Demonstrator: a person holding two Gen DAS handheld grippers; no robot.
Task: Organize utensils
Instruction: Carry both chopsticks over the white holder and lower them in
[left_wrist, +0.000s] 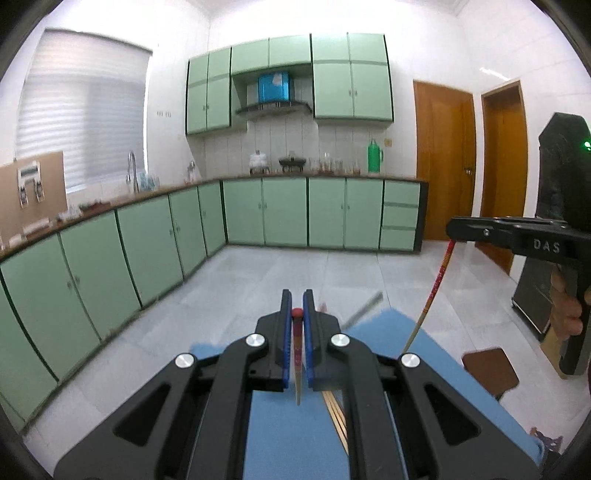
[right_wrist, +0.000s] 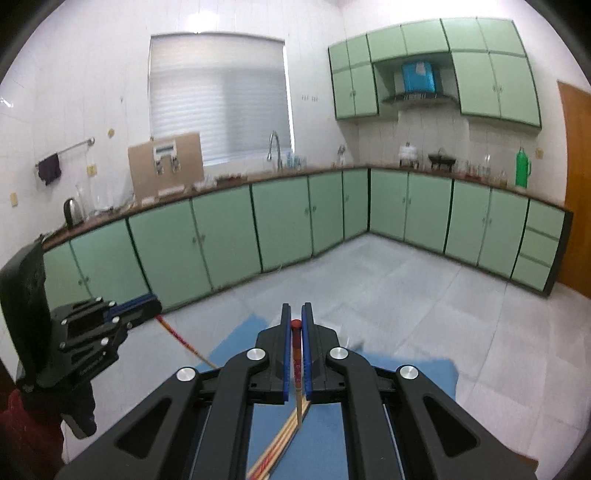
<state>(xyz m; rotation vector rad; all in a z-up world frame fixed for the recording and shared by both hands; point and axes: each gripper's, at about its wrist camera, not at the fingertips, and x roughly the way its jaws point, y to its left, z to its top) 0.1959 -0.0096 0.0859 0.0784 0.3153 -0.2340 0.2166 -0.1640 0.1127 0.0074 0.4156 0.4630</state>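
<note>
My left gripper (left_wrist: 297, 295) is shut on a chopstick (left_wrist: 297, 354) with a red top; its thin end hangs below the jaws over a blue mat (left_wrist: 288, 435). In the same view my right gripper (left_wrist: 448, 229) comes in from the right, held by a hand, with a second red-topped chopstick (left_wrist: 432, 295) slanting down from its tip. The right wrist view shows the right gripper (right_wrist: 295, 308) shut on that chopstick (right_wrist: 296, 363). At the left of it, the left gripper (right_wrist: 157, 306) holds its chopstick (right_wrist: 184, 341). Several more chopsticks (right_wrist: 279, 445) lie on the mat (right_wrist: 317, 446) beneath.
Both grippers are raised above the mat, facing a kitchen with green floor cabinets (left_wrist: 284, 212) and a grey tiled floor (left_wrist: 295, 266). A blurred grey rod (left_wrist: 364, 308) lies at the mat's far edge. A brown stool (left_wrist: 489, 373) stands to the right, near wooden doors (left_wrist: 443, 158).
</note>
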